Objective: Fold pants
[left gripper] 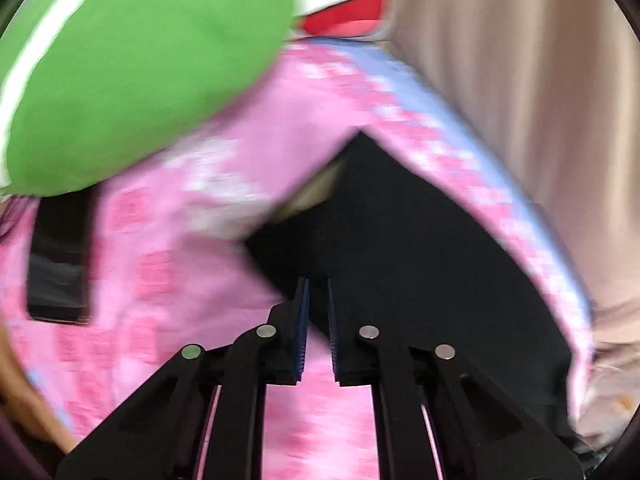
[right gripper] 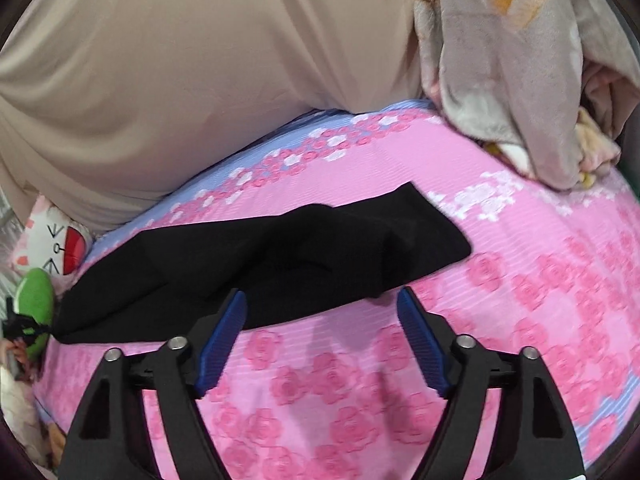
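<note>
The black pants [right gripper: 256,256] lie stretched across the pink flowered bed cover [right gripper: 500,320], long side left to right. My right gripper [right gripper: 322,300] is open and empty, its blue pads just over the near edge of the pants. In the blurred left wrist view the pants [left gripper: 400,248] spread ahead and to the right. My left gripper [left gripper: 318,292] is nearly closed, its blue pads pinching the black cloth at the pants' edge, over the pink cover [left gripper: 180,220].
A beige curtain [right gripper: 180,80] hangs behind the bed. A grey flowered blanket [right gripper: 520,80] is heaped at the back right. A green cushion [left gripper: 140,72] and a white and red plush [right gripper: 56,248] lie at the left end. A black strap [left gripper: 60,264] lies on the cover.
</note>
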A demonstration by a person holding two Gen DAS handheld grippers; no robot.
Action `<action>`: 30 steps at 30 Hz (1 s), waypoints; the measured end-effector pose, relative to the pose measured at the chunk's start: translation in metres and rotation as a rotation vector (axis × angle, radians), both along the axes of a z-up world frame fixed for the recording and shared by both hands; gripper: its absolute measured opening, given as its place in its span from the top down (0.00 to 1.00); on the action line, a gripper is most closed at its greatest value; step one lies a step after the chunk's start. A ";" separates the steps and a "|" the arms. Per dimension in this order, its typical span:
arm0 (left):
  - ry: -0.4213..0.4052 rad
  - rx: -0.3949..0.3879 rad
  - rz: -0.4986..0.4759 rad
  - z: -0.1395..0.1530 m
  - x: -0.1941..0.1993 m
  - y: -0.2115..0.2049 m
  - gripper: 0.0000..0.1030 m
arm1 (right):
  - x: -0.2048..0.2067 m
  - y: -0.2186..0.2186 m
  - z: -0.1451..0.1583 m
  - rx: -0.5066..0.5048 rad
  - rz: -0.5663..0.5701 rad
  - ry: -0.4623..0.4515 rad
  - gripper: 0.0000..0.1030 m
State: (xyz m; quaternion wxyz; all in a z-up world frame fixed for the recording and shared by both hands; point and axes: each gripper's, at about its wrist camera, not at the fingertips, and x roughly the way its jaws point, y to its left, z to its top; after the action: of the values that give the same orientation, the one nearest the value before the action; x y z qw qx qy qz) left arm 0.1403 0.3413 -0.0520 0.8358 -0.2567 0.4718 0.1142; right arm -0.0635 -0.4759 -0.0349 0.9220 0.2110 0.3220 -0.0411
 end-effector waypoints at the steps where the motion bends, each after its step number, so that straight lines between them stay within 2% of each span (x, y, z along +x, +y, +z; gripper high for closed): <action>1: 0.010 -0.040 0.000 -0.009 -0.001 0.004 0.92 | 0.004 0.004 -0.001 0.005 0.001 0.000 0.24; 4: 0.013 -0.104 0.007 -0.017 -0.008 0.004 0.92 | 0.016 0.007 -0.001 -0.044 -0.036 0.022 0.24; 6: -0.030 -0.124 -0.043 -0.006 -0.016 -0.009 0.89 | 0.021 0.005 0.002 -0.088 -0.060 0.049 0.24; 7: -0.053 -0.138 -0.073 0.000 -0.019 -0.016 0.86 | 0.022 0.000 0.003 -0.060 -0.055 0.046 0.24; 8: -0.075 -0.154 -0.109 0.007 -0.021 -0.026 0.75 | 0.022 -0.005 0.003 -0.017 -0.044 0.034 0.24; 9: -0.085 -0.167 -0.133 0.011 -0.021 -0.033 0.51 | 0.022 -0.010 0.004 0.051 -0.028 0.013 0.24; 10: -0.095 -0.184 -0.153 0.013 -0.019 -0.041 0.39 | 0.021 -0.015 0.005 0.144 -0.022 -0.020 0.24; 11: -0.105 -0.201 -0.170 0.013 -0.017 -0.051 0.29 | 0.021 -0.017 0.005 0.195 -0.022 -0.038 0.24; 14: -0.087 -0.212 -0.195 0.007 -0.011 -0.068 0.29 | 0.022 -0.010 0.011 0.238 -0.041 -0.054 0.23; 19: -0.017 -0.320 -0.186 -0.020 0.011 -0.075 0.28 | 0.011 0.010 0.028 0.188 -0.046 -0.106 0.23; 22: -0.015 -0.350 -0.164 -0.027 0.021 -0.074 0.30 | 0.016 0.015 0.027 0.229 0.013 -0.095 0.21; 24: -0.011 -0.329 -0.158 -0.024 0.029 -0.076 0.56 | 0.026 0.018 0.018 0.259 0.046 -0.068 0.21; 25: -0.005 -0.323 -0.150 -0.024 0.031 -0.074 0.61 | 0.037 0.020 0.010 0.277 0.071 -0.035 0.21; 27: 0.006 -0.326 -0.131 -0.024 0.034 -0.069 0.81 | 0.057 0.020 -0.004 0.320 0.085 0.004 0.21; 28: 0.010 -0.339 -0.124 -0.023 0.034 -0.066 0.83 | 0.065 0.017 -0.010 0.337 0.080 0.015 0.21; 30: 0.000 -0.345 -0.122 -0.019 0.035 -0.059 0.95 | 0.080 0.010 -0.020 0.363 0.047 0.031 0.22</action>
State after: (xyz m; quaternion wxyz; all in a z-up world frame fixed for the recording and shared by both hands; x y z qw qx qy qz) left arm 0.1755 0.2819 -0.0712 0.7848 -0.3670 0.4991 -0.0195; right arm 0.0170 -0.4656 -0.0546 0.8643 0.3657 0.3434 0.0361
